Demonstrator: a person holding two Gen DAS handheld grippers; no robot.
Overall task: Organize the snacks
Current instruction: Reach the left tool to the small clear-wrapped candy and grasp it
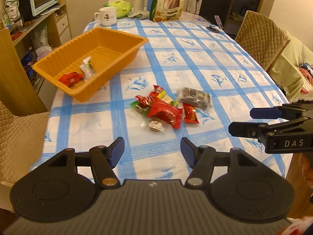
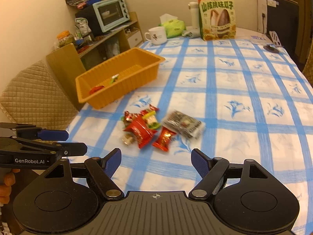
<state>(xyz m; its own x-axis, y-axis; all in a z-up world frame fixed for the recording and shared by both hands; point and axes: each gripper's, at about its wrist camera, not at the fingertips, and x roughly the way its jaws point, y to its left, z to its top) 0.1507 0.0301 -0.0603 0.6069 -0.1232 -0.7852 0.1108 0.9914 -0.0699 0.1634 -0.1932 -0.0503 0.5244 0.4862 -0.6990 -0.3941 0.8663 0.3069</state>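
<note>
A blue-checked cloth covered the counter (image 1: 195,62). The orange tray (image 1: 64,94) already held two snacks, a red packet (image 1: 70,78) and a white one (image 1: 87,68). A heap of wrapped snacks (image 1: 168,107) still lay loose near the tray. The left claw (image 1: 152,149) and the right claw (image 2: 156,160) hovered spread and empty, so most sorting seemed left.

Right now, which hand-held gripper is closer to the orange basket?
Left. The left hand-held gripper is on the orange basket's side of the table; the right hand-held gripper is farther across.
</note>
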